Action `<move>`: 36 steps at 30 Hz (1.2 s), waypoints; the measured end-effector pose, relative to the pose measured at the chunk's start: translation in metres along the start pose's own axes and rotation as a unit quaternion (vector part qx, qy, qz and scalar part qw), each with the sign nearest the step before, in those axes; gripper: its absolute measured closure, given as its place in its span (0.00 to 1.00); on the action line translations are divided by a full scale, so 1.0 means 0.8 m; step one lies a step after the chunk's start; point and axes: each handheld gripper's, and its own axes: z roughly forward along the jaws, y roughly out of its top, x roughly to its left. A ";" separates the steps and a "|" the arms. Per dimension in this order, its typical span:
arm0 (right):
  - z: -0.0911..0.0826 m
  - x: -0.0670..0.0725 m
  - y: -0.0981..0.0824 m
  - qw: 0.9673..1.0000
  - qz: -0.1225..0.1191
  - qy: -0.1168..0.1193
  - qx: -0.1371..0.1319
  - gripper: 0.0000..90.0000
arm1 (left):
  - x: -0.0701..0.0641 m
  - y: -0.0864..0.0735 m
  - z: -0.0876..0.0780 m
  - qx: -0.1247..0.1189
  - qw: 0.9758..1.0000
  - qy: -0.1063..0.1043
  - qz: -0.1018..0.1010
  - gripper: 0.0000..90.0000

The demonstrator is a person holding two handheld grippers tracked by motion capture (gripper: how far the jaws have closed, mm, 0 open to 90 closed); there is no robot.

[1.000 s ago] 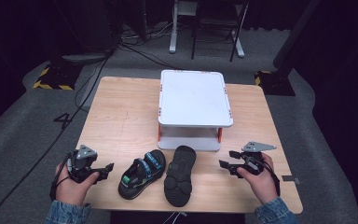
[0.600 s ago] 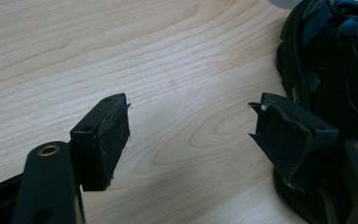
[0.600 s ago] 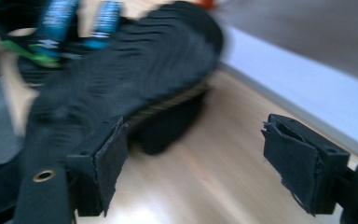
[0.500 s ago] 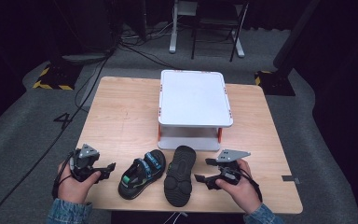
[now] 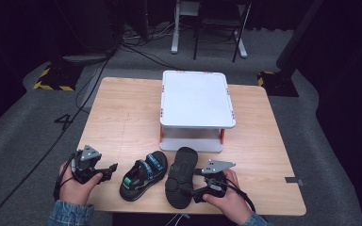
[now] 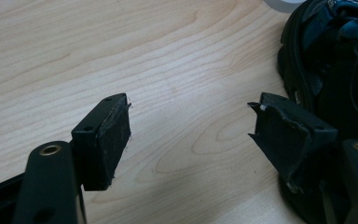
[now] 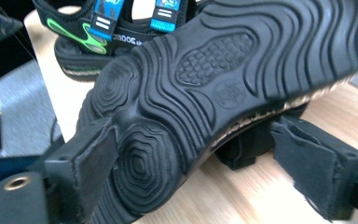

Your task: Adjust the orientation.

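Lower centre of the high view, your right gripper (image 5: 194,187) has slid in from the right onto the upturned sandal (image 5: 179,177) — jaws open around its heel, grasp likely next. Your left gripper (image 5: 109,170) waits open beside the upright sandal (image 5: 143,175).

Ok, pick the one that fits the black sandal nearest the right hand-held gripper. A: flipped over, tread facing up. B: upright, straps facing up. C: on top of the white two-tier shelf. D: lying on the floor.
A: the black rubber sandal lies sole up on the wooden table, its wavy tread filling the space between the right hand-held gripper jaws in the right gripper view.
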 end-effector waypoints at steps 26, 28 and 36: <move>0.011 0.022 -0.015 0.998 0.037 0.015 -0.043 0.40 | -0.002 -0.001 0.004 0.003 1.000 -0.004 0.007 0.30; 0.011 0.024 -0.015 0.998 0.039 0.026 -0.042 0.42 | -0.001 -0.001 0.004 0.003 1.000 -0.004 0.008 0.30; 0.020 0.022 -0.015 0.997 0.021 0.061 -0.031 0.50 | -0.002 -0.001 0.006 0.006 1.000 -0.006 0.008 0.30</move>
